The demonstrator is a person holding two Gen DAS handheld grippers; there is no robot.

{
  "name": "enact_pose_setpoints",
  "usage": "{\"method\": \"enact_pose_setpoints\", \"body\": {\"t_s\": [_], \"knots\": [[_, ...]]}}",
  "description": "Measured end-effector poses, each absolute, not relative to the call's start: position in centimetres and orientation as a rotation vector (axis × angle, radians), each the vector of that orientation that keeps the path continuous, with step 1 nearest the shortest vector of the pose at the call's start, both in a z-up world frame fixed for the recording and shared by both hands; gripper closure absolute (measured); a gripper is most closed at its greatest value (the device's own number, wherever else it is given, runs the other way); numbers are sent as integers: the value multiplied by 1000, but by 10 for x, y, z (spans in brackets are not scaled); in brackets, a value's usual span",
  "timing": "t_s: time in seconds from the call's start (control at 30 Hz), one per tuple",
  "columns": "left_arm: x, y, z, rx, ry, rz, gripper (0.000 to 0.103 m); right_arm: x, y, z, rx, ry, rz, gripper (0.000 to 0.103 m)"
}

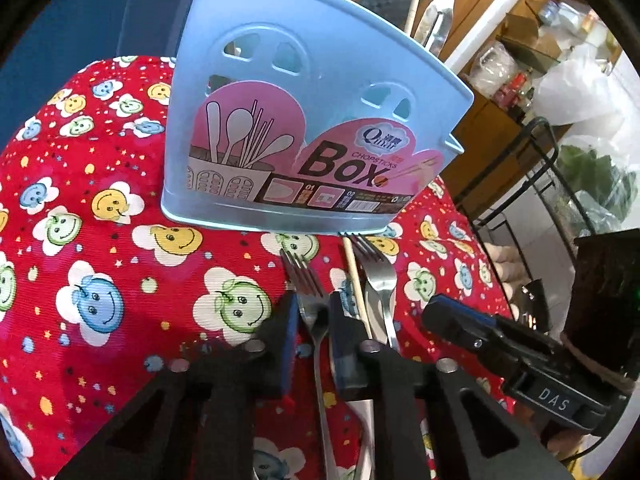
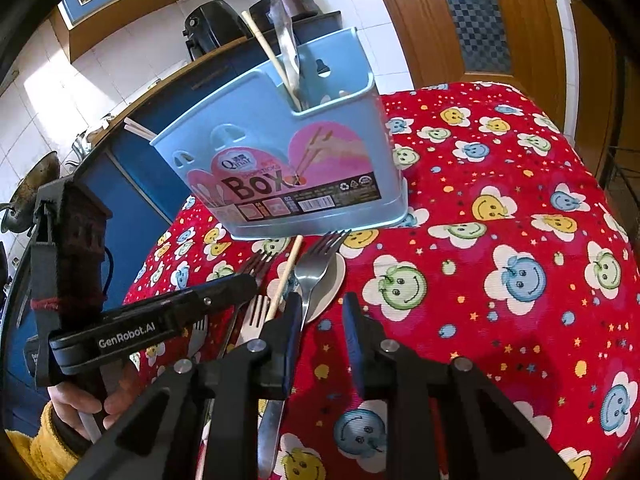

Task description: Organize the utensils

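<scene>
A light blue chopsticks box (image 1: 312, 120) (image 2: 296, 168) stands on the red smiley tablecloth. A wooden chopstick (image 2: 272, 56) and a metal blade (image 2: 286, 36) stick out of it. In front of the box lie several forks, a chopstick (image 1: 354, 280) (image 2: 286, 276) and a white spoon (image 2: 334, 280). My left gripper (image 1: 314, 316) is down on the cloth, its pads shut on the neck of one fork (image 1: 308, 280). A second fork (image 1: 378, 276) lies just to its right. My right gripper (image 2: 322, 320) hovers open over bare cloth, beside a fork (image 2: 316, 268) that rests on the spoon.
The tablecloth (image 2: 500, 240) drops away at the table's left edge beside a blue cabinet (image 2: 132, 184). A black wire rack (image 1: 540, 184) stands off the table's right side. A hand (image 2: 80, 408) in a yellow sleeve holds the left gripper's body (image 2: 160, 320), close to my right fingers.
</scene>
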State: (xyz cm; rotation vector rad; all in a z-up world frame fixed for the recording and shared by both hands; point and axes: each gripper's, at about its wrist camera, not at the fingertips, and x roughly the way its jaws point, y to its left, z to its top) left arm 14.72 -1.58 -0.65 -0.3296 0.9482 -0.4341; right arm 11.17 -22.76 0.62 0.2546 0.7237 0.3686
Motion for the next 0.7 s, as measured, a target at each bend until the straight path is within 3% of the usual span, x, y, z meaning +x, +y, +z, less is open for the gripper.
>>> {"method": "enact_pose_setpoints", "body": {"t_s": [0.27,0.7], "knots": [[150,-20,-7,-363,945,-453,100,112,-226,6,258,731,376,80],[129,3,25,-363,832,-429,100,127,-218,6,267,758,398,80]]}}
